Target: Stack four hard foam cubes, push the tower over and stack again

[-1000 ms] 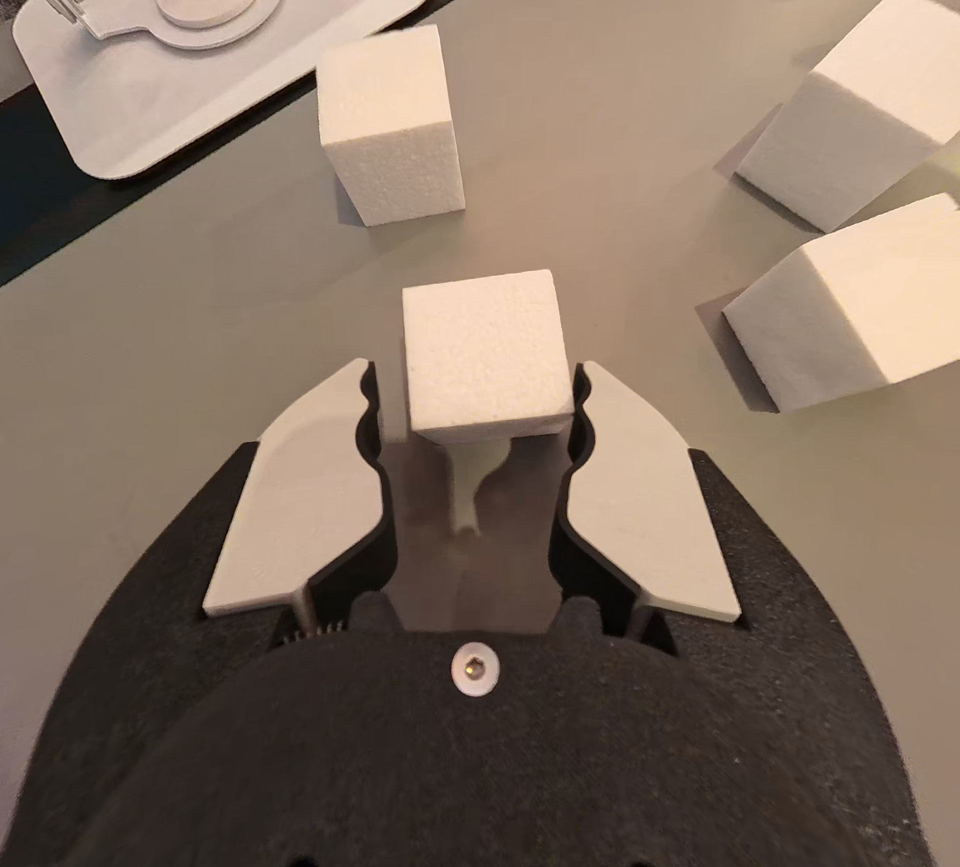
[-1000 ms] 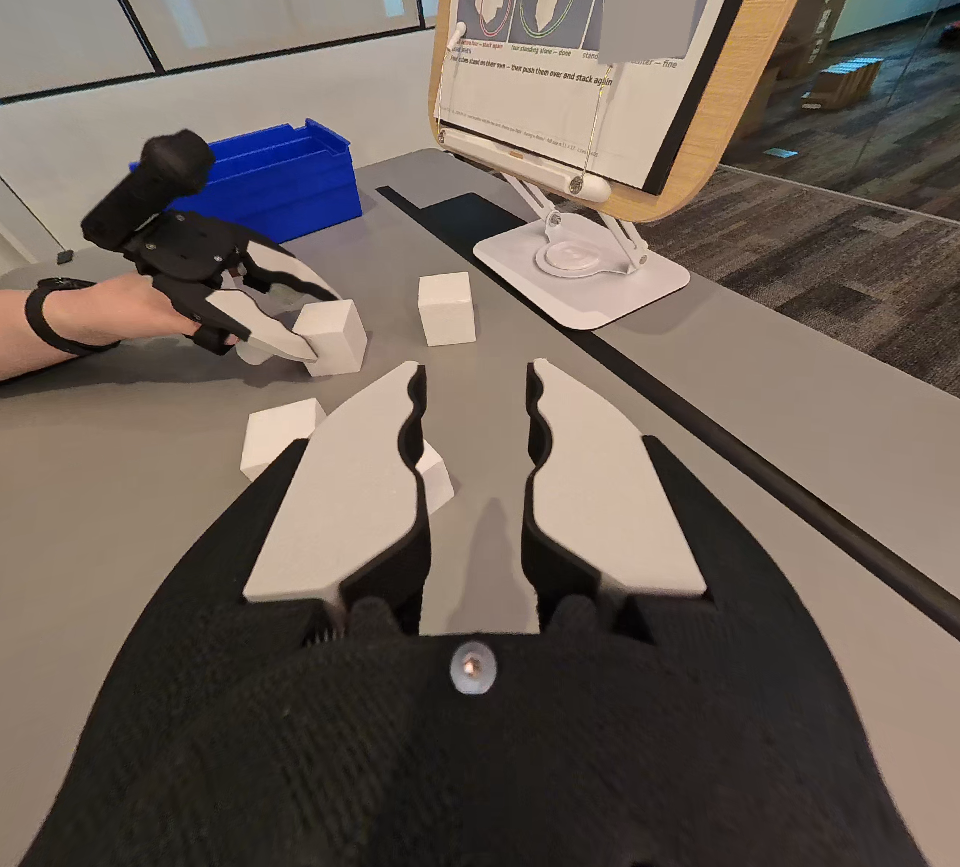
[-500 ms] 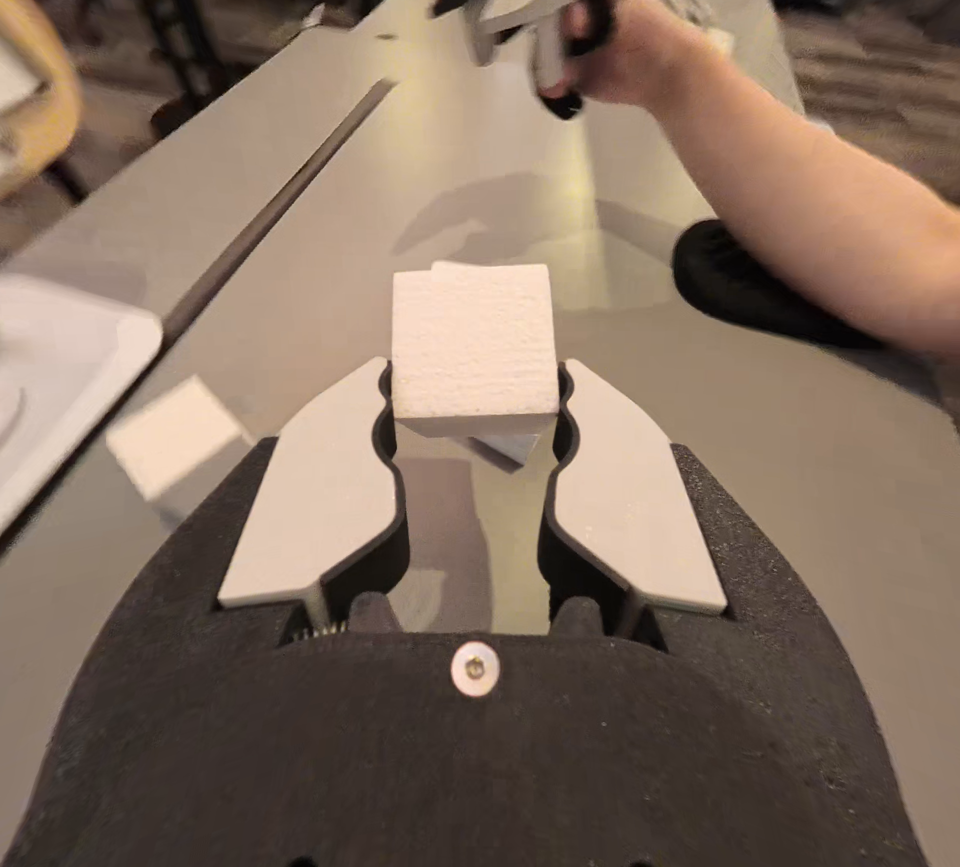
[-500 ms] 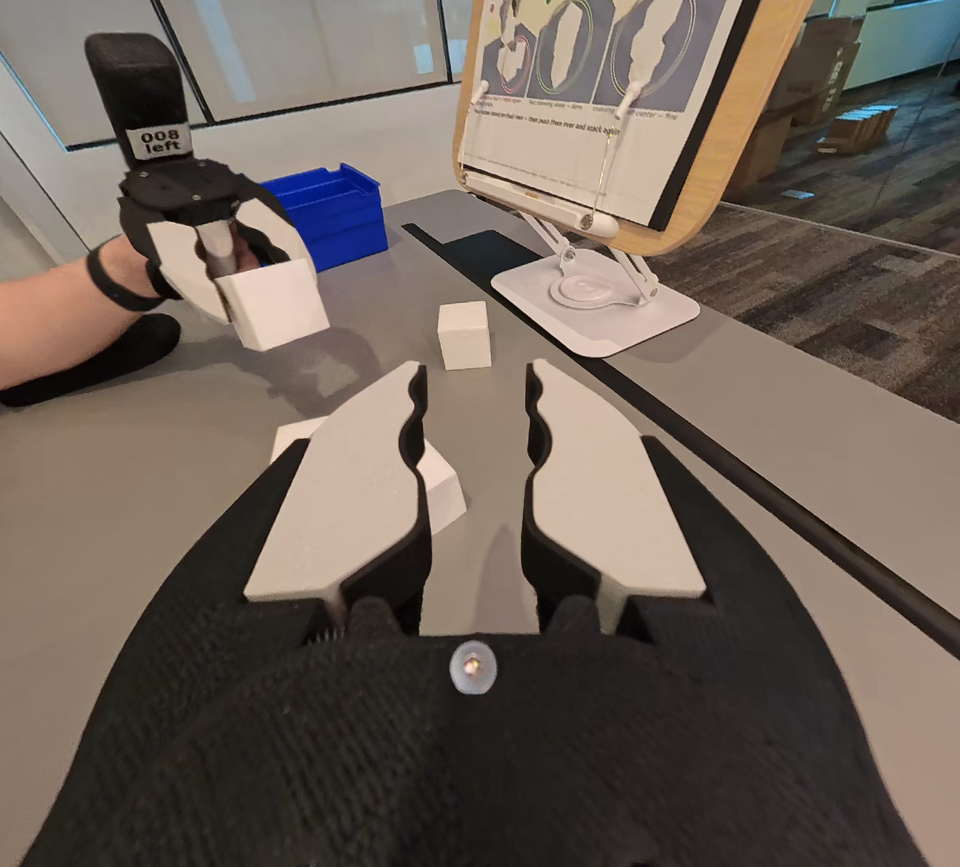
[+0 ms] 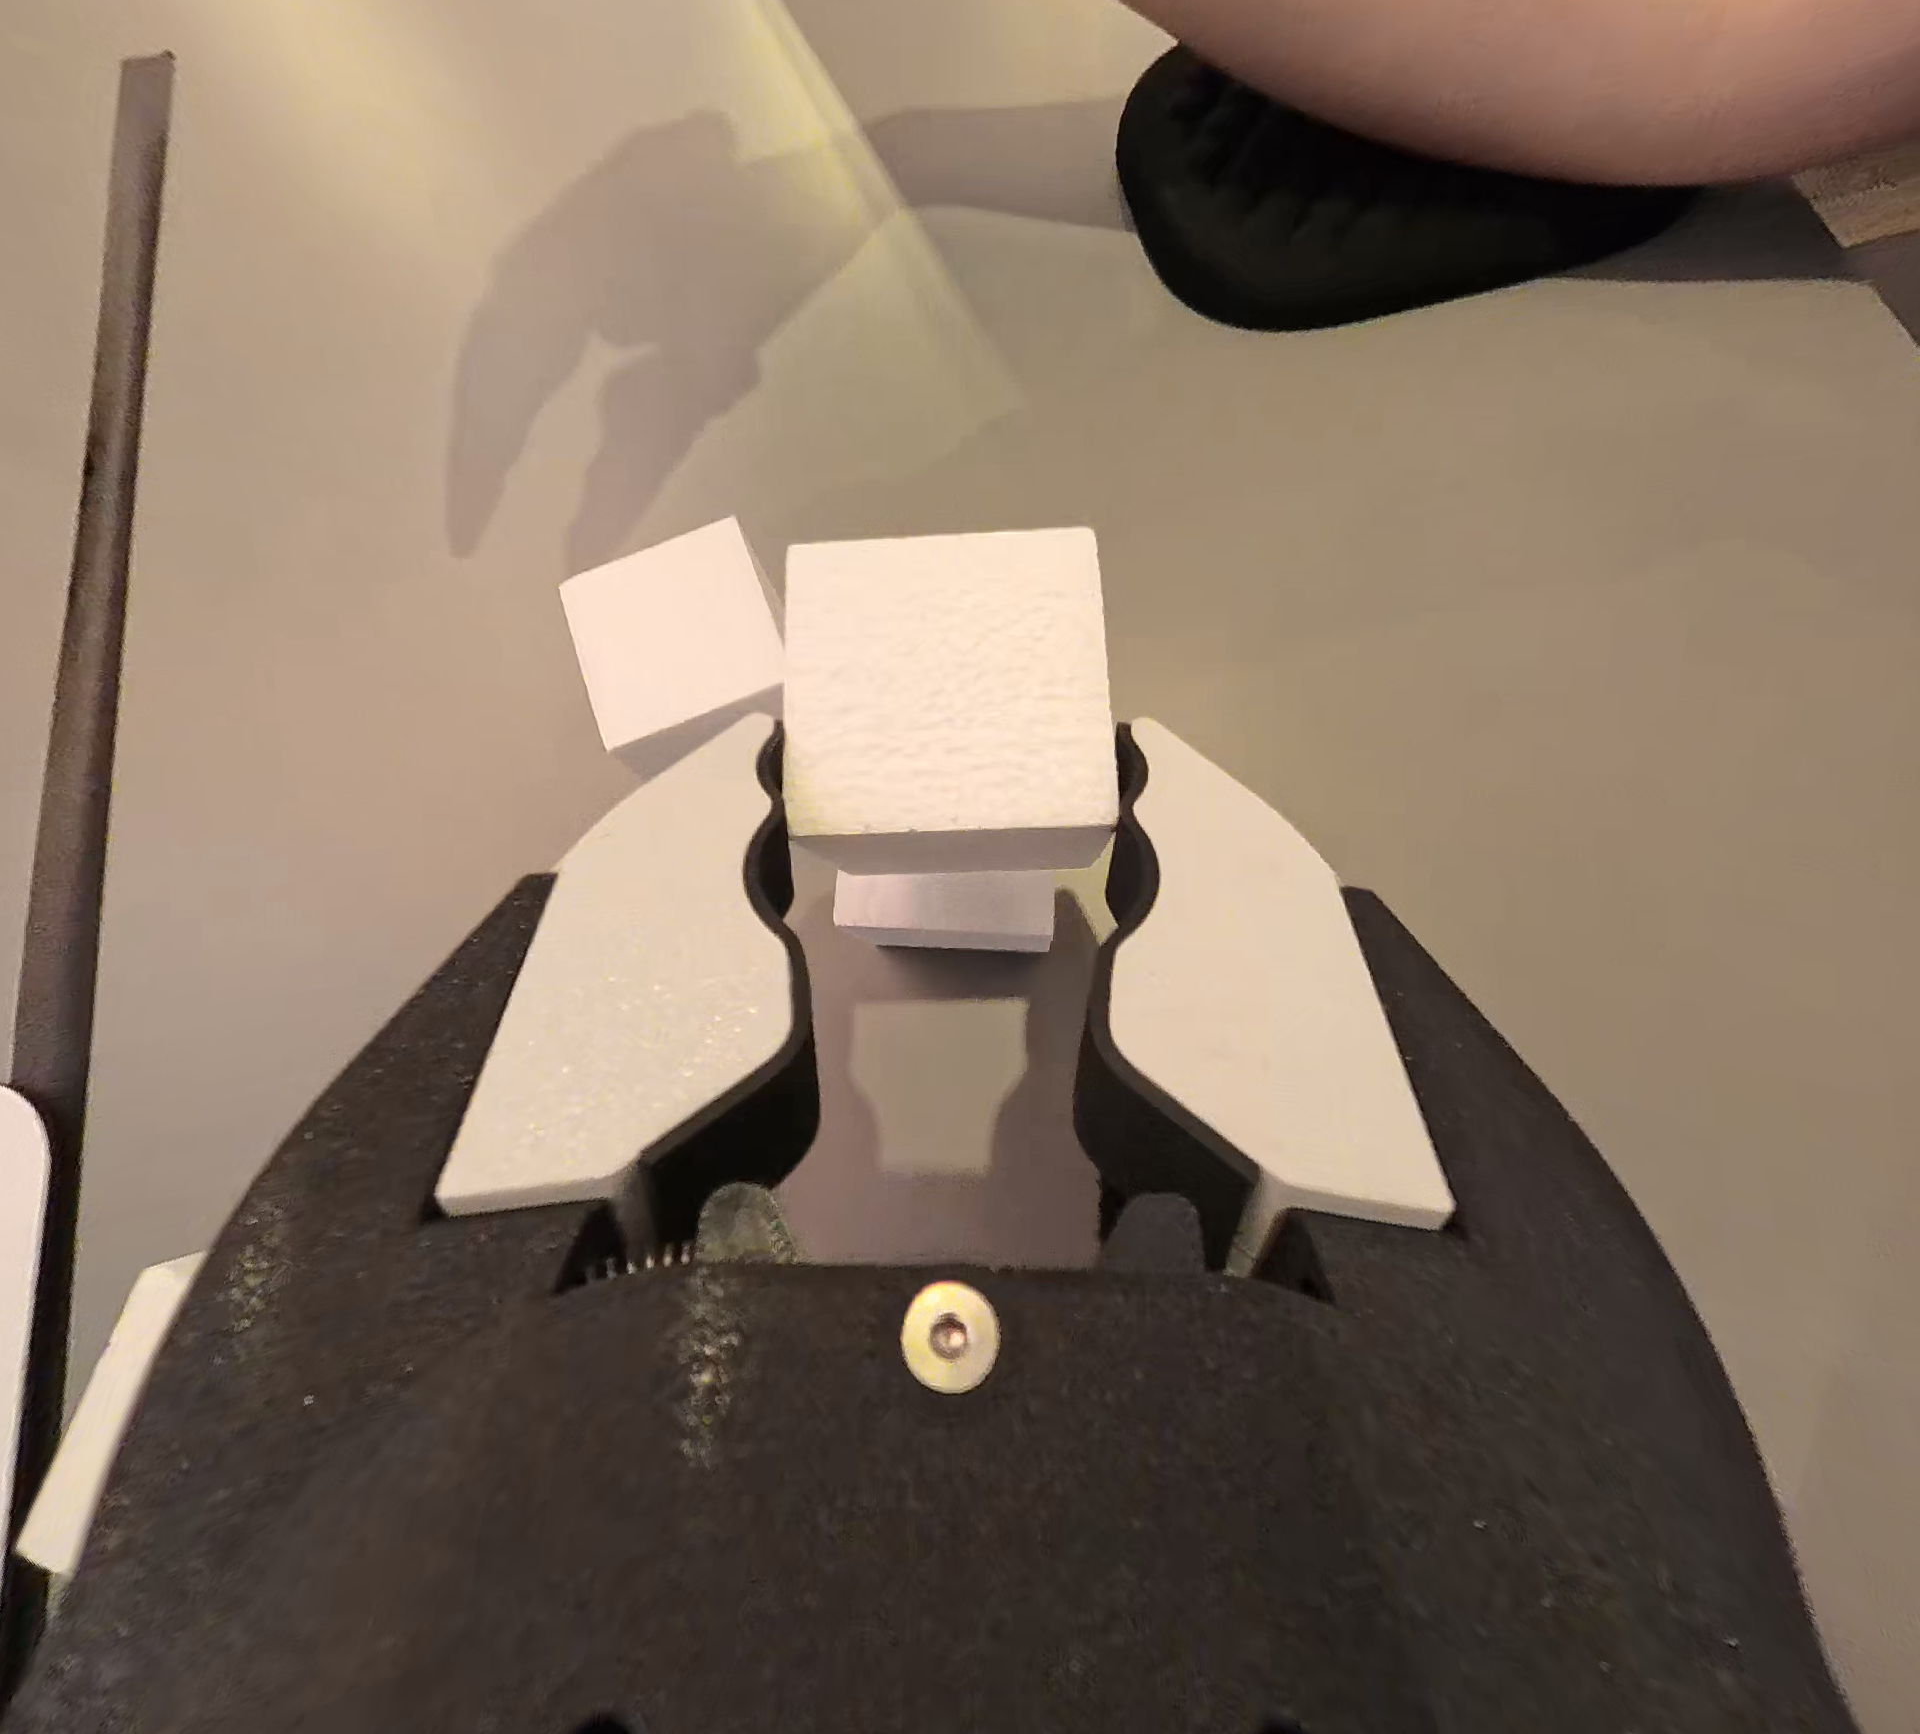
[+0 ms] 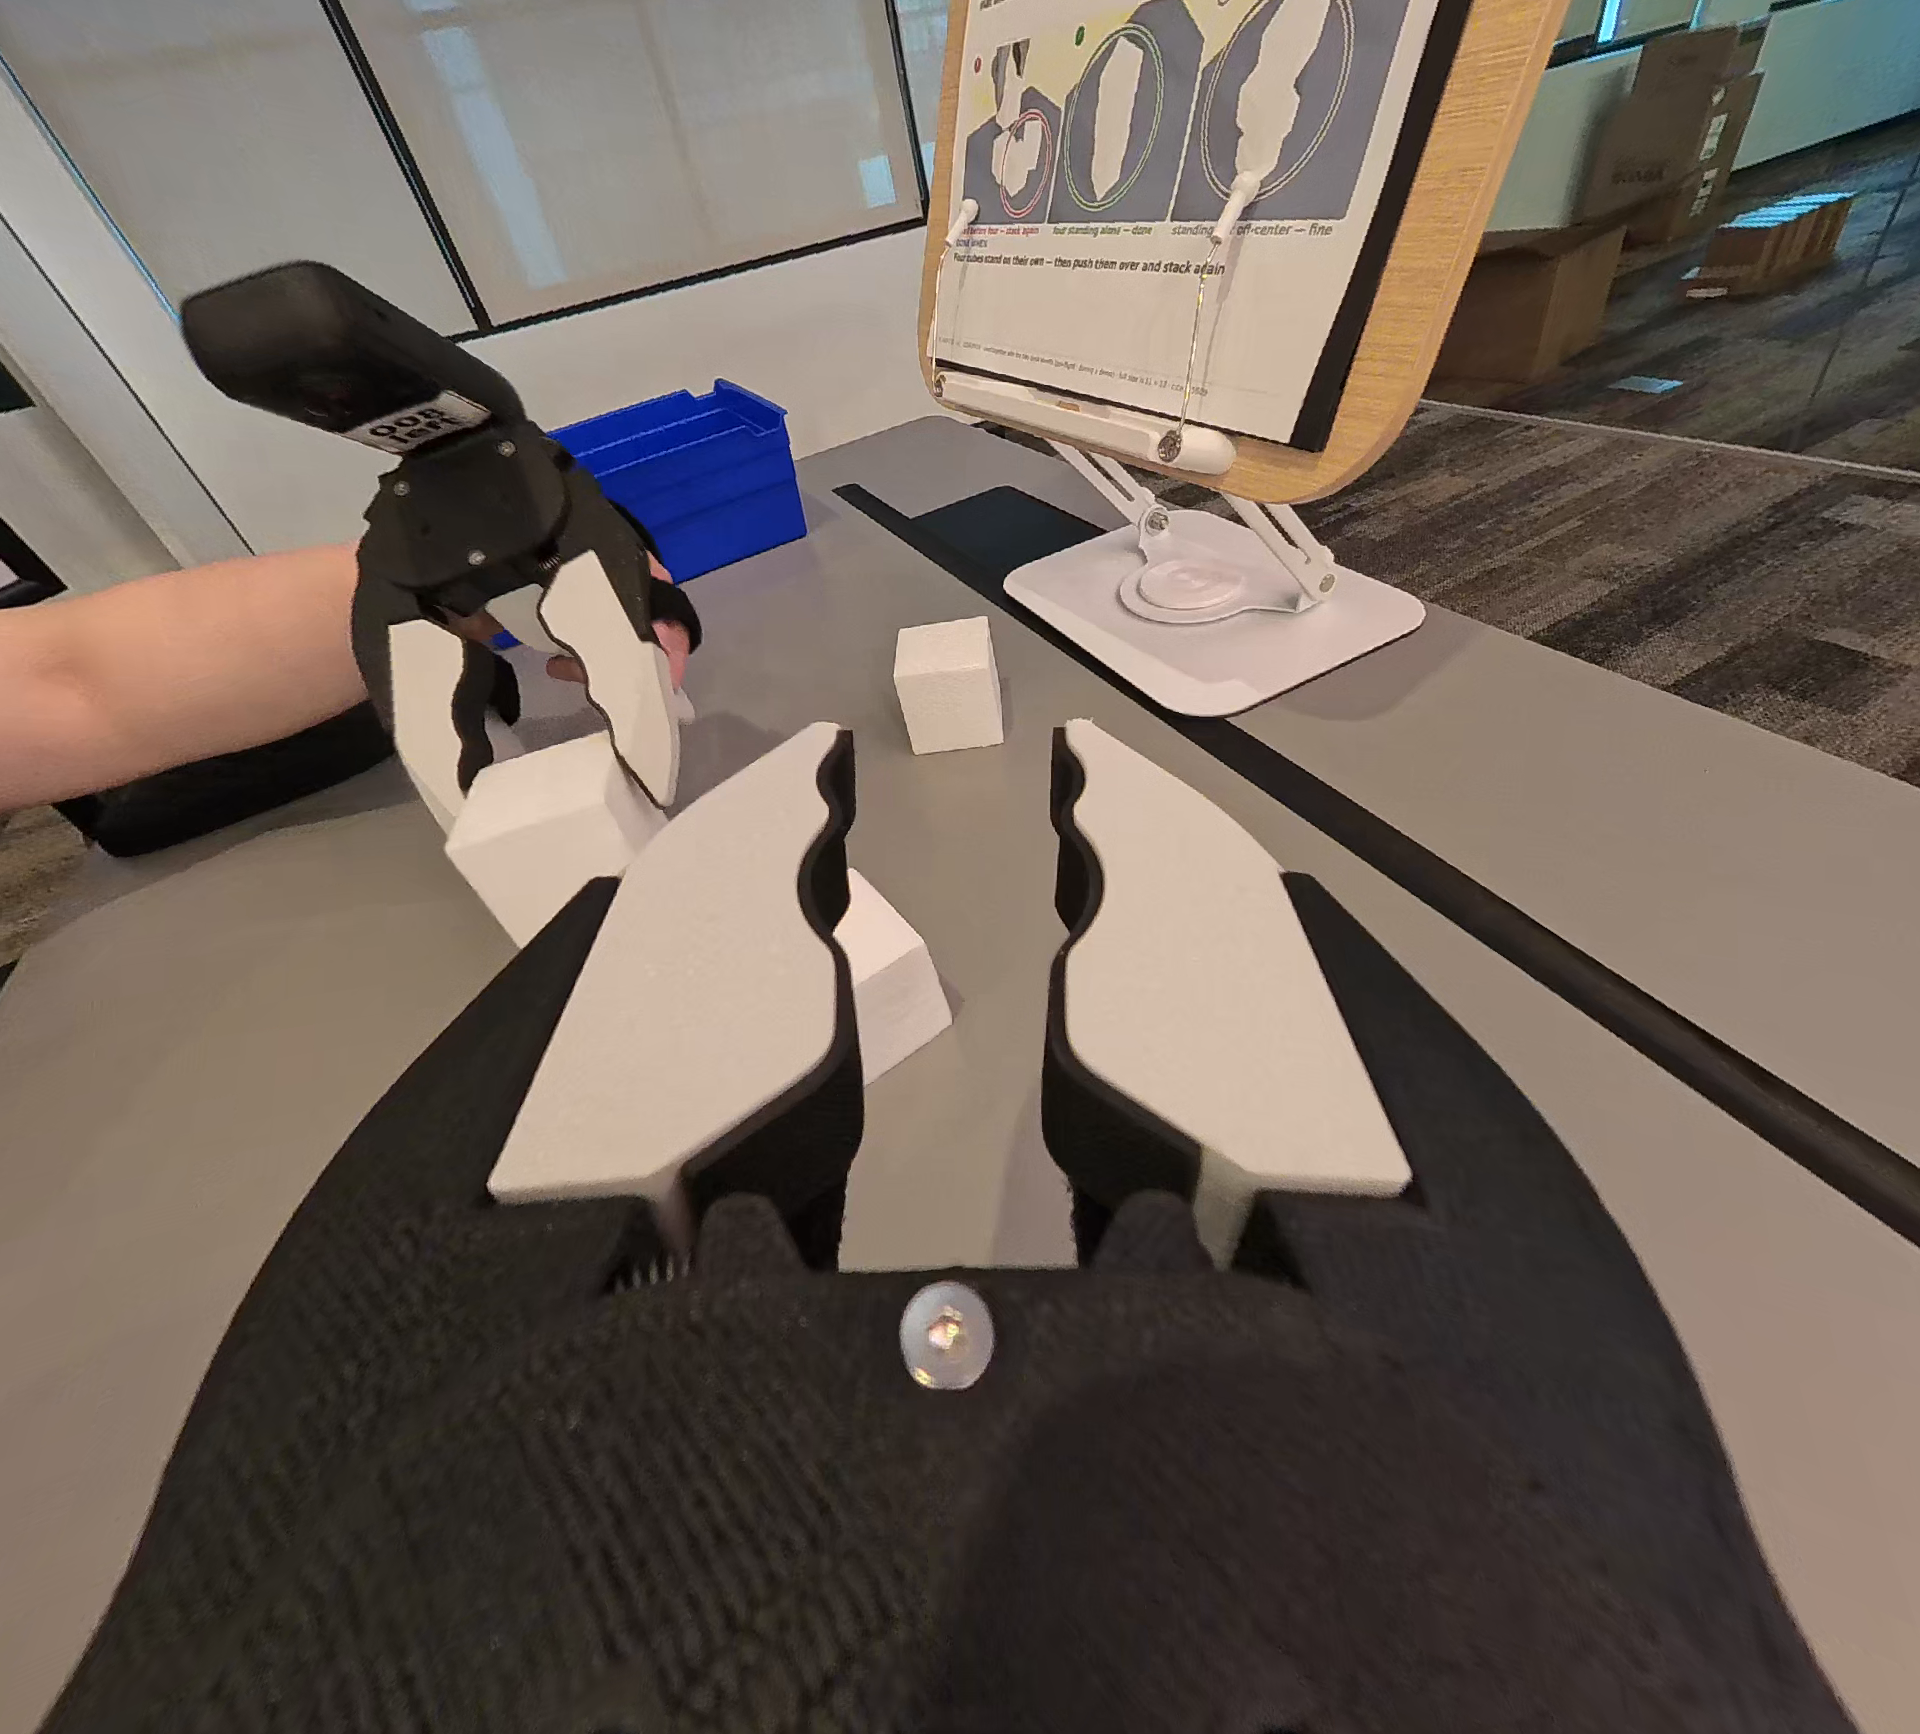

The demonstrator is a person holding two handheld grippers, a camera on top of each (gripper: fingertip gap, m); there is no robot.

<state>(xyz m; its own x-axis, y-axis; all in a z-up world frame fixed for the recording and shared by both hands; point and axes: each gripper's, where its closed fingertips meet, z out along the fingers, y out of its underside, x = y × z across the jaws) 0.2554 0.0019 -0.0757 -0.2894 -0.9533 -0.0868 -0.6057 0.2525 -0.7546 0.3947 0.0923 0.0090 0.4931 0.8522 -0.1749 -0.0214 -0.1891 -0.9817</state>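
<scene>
Left gripper (image 5: 948,775) fingers clamp a white hard foam cube (image 5: 940,687) above another white cube (image 5: 940,915) on the grey desk (image 5: 1351,593); right gripper (image 6: 951,780) fingers spread, empty.

**Cubes on the table**

One cube (image 5: 940,687) sat between the left gripper's (image 5: 948,775) fingers, above a second cube (image 5: 943,918) on the table (image 5: 1351,541). A third cube (image 5: 670,640) lay just beside them. A fourth cube (image 6: 948,685) stood well apart, near the stand (image 6: 1216,614), with a bin (image 6: 686,469) behind.
</scene>
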